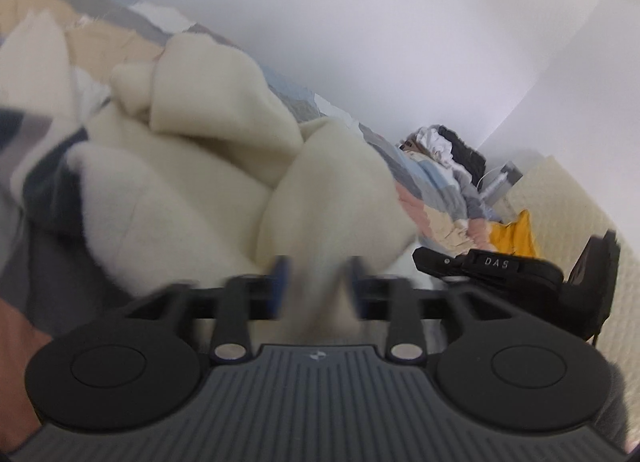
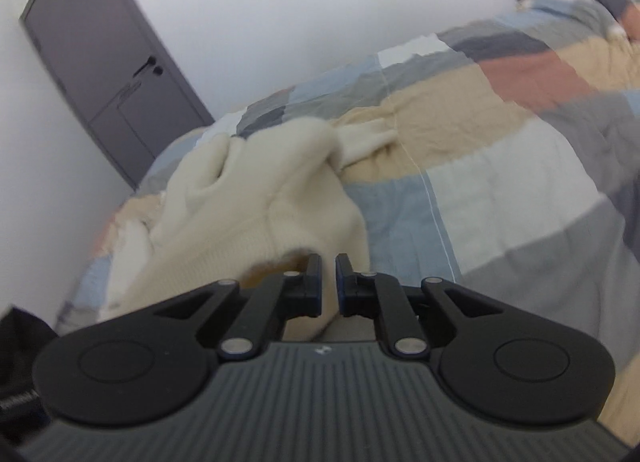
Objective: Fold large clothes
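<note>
1. The cream, thick-knit woollen garment lay bunched in soft folds on a patchwork quilt of beige, blue, grey and pink blocks that covered the bed.
2. In the left wrist view the garment filled the frame from 9 o'clock to the centre, and a fold of it ran down between the fingers of the left gripper.
3. The left gripper's jaws stood apart, blurred; the cream fabric sat in the gap, and the blur hid whether the blue pads touched it.
4. The right gripper had its jaws pressed close together, pinching a thin edge of the cream garment, which showed in the narrow slit and below it.
5. In the right wrist view the garment stretched from the jaws toward 10 o'clock, with a ribbed band near the left finger.
6. The other black gripper body, lettered "DAS", appeared at 3 o'clock in the left wrist view.
7. A heap of mixed clothes sat on the quilt at 2 o'clock, with a yellow cloth below it.
8. A grey panelled door stood at 10 o'clock in the right wrist view, set in a white wall.
</note>
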### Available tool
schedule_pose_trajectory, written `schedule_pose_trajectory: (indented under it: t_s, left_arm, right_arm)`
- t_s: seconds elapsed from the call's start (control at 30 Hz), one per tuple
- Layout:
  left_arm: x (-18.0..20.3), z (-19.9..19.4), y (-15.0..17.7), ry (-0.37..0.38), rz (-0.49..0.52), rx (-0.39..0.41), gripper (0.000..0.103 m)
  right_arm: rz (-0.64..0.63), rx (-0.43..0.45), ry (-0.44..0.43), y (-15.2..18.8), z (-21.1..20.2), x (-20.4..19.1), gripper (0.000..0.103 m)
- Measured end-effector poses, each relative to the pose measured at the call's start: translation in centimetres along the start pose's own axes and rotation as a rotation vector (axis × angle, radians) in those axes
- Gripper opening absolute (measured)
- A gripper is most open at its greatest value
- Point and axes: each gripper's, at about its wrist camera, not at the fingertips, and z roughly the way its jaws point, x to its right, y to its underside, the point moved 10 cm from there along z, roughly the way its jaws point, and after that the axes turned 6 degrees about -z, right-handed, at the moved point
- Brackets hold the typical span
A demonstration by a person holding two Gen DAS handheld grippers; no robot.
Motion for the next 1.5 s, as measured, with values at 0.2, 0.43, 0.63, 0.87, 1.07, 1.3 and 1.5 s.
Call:
schedule_pose_trajectory:
  t_s: [0.2,0.43,0.63,0.87,1.07,1.3,1.5]
  left_arm:
    - [-1.5,-1.3,0.0,0.068,-0.215,0.002,0.076]
    - [-4.4,-1.1,2.9,-0.069,-0.377,-0.076,0.076]
    - [-6.7,1.1,5.6,-0.084,-0.542,-0.151,0.077]
    - [-8.4,3.6,4.5,-0.073,-0.634,-0.136,0.077]
    - [-9.6,5.4,3.6,-0.051,-0.626,-0.132,0.063]
    - [-9.1,3.8,1.0,-0.005,-0.553,-0.046,0.012]
    - [-5.9,-1.6,-3.8,0.1,-0.452,0.138,0.011]
  right_arm:
    - [0.042,0.066,-0.028,-0.4,-2.1,0.6,0.072]
    - [0.033,0.035,-0.099,-1.0,-0.3,0.3,0.073]
    - [0.028,-0.056,-0.117,-0.9,3.5,-0.1,0.078]
    - [0.109,-0.124,-0.184,-0.4,6.9,0.2,0.079]
    - [0.126,-0.159,-0.181,-1.1,9.8,0.6,0.078]
    - [0.146,-0.171,-0.184,-0.9,11.3,1.1,0.02]
    - [0.07,0.049,-0.228,-4.2,5.4,-0.8,0.016]
